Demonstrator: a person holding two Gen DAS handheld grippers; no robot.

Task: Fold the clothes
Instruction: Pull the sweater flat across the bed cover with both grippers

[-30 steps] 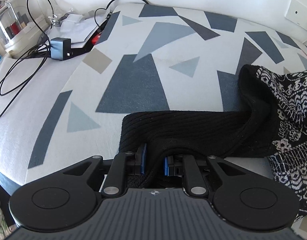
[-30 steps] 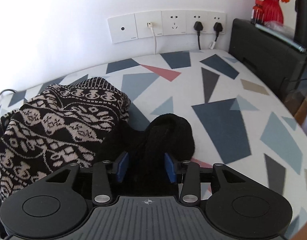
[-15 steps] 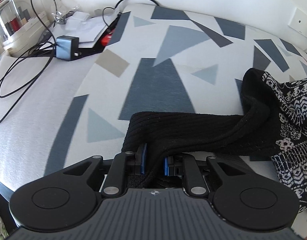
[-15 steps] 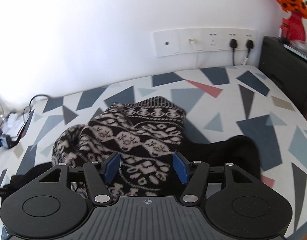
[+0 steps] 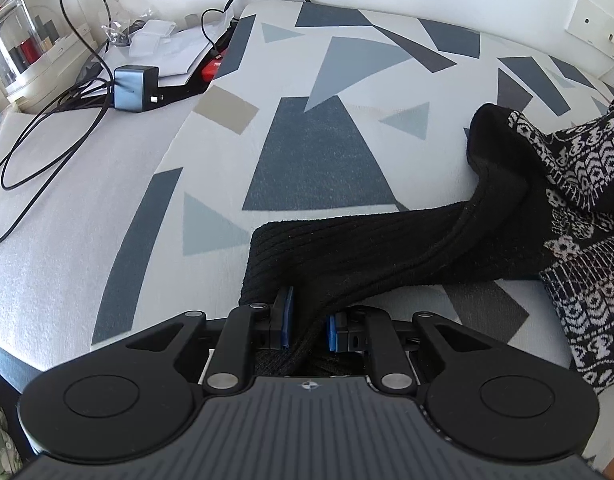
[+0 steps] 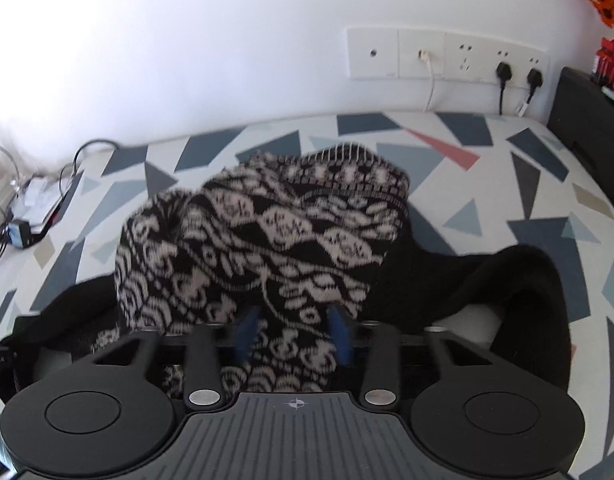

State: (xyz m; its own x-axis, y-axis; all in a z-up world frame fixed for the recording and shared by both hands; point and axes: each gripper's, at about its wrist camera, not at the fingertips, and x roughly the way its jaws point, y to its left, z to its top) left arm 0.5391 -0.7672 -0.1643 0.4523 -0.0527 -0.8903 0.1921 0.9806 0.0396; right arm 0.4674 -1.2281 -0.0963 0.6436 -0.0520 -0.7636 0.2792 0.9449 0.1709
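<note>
A black and white patterned sweater (image 6: 275, 236) lies bunched on the table with the geometric cloth (image 6: 547, 184). Its black ribbed sleeve (image 5: 387, 244) stretches across the left wrist view to my left gripper (image 5: 309, 322), which is shut on the sleeve's end. The patterned body shows at the right edge (image 5: 579, 208). My right gripper (image 6: 293, 334) is open and empty, hovering over the patterned body. The other black sleeve (image 6: 523, 280) lies to its right.
At the table's left are a grey charger (image 5: 136, 89), black cables (image 5: 47, 128), papers and a clear box (image 5: 19, 40). A wall socket strip (image 6: 447, 54) with plugs is behind. A black cabinet (image 6: 591, 120) stands at the right.
My right gripper let go of the black sleeve, opened and moved left over the patterned body. My left gripper keeps its hold and has pulled the sleeve slightly toward the front left.
</note>
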